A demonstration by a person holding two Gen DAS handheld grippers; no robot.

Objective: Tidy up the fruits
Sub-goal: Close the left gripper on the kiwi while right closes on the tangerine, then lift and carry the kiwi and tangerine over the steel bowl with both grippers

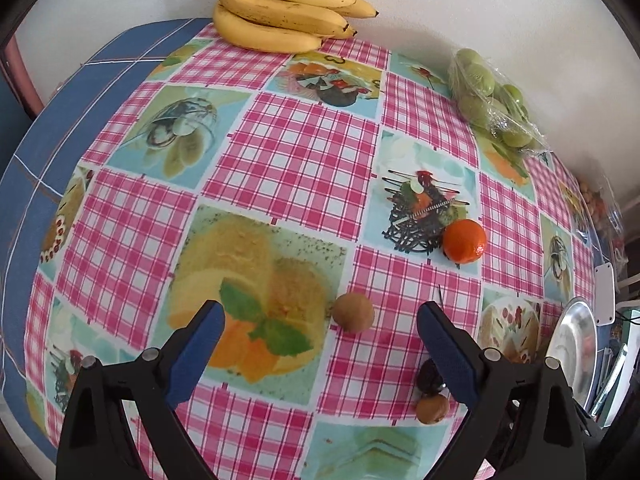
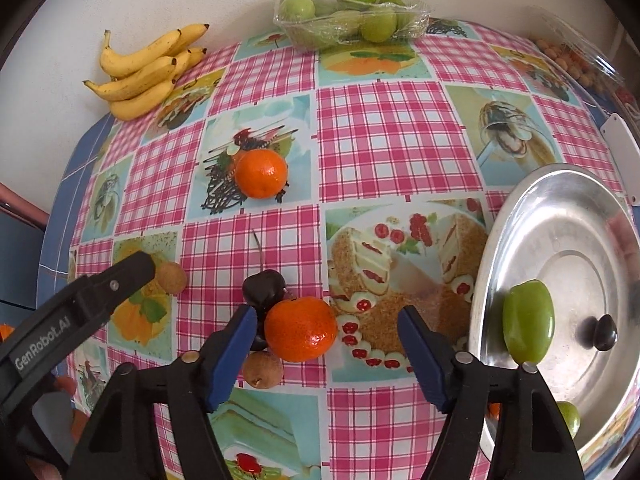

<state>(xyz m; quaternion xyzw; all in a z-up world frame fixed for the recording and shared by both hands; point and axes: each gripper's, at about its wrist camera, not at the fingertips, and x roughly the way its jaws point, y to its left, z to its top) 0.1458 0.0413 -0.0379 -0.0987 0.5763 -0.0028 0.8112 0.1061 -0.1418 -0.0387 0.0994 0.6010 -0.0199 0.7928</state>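
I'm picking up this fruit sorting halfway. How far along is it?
Done: a green plum and a dark cherry lie on the metal plate. In hand: nothing; the right gripper is open around a near tangerine, the left gripper open near a brown longan. Left on the cloth: both tangerines, cherries, longans.

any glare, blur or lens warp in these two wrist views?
Left wrist: strong fisheye bowing of the tablecloth, dark vignette corners, soft shadow under the bananas; metal plate squeezed at the right edge. Right wrist: same barrel warp, diffuse sheen and reflections on the metal plate, glare on the plastic wrap of the green fruit tray; both fairly sharp.
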